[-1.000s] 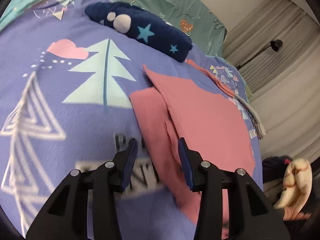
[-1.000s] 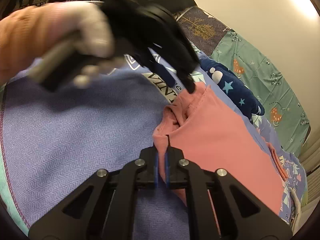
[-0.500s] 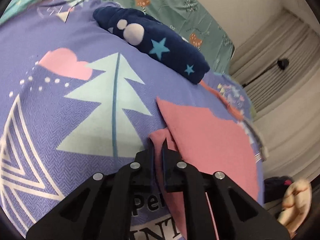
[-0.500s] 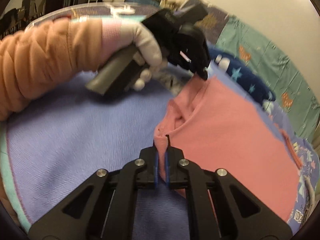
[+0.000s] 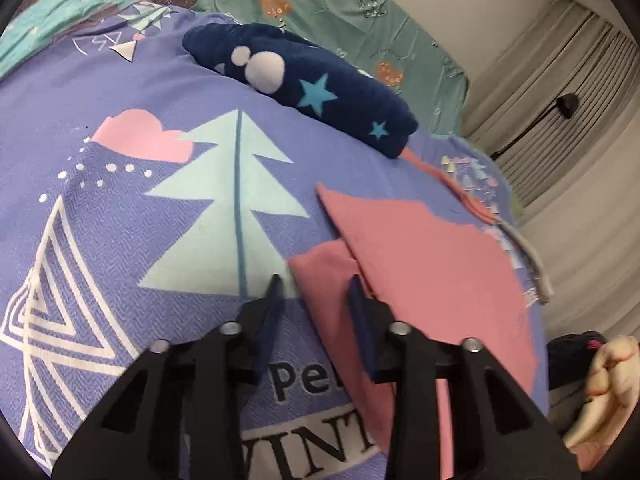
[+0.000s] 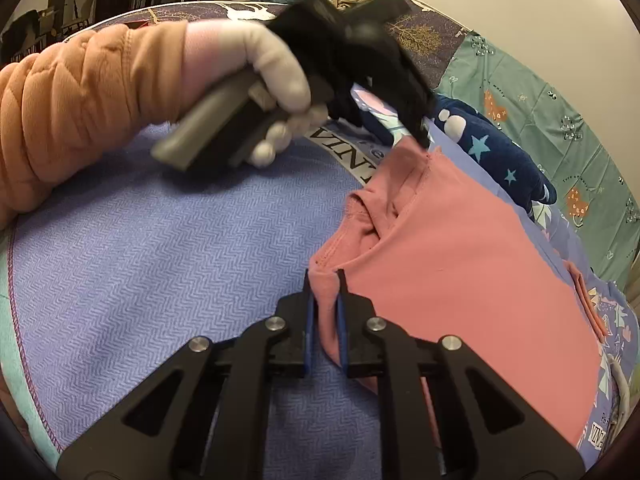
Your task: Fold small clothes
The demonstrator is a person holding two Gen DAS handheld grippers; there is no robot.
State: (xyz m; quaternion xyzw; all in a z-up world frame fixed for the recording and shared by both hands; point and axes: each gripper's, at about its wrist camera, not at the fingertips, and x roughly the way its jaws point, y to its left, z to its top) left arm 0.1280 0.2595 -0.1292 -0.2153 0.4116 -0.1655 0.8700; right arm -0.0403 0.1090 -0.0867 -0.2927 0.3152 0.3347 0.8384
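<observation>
while my right claw [image 6: 323, 280] pinches the near corner of the pink garment [image 6: 460, 264] low in the frame and my left claw [image 5: 314, 292] gapes empty over its other corner at centre, i'd close left squarely on both layers before lifting evenly.

The small garment [image 6: 460, 280] is plain salmon pink. It lies on a lavender blanket [image 5: 120, 208] printed with a pale mint tree, a pink cloud, white dots and dark lettering. The plush cushion [image 5: 304, 84] is navy with turquoise stars and white blobs. Behind, a green sheet [image 5: 360, 12] carries orange motifs, possibly hearts.
</observation>
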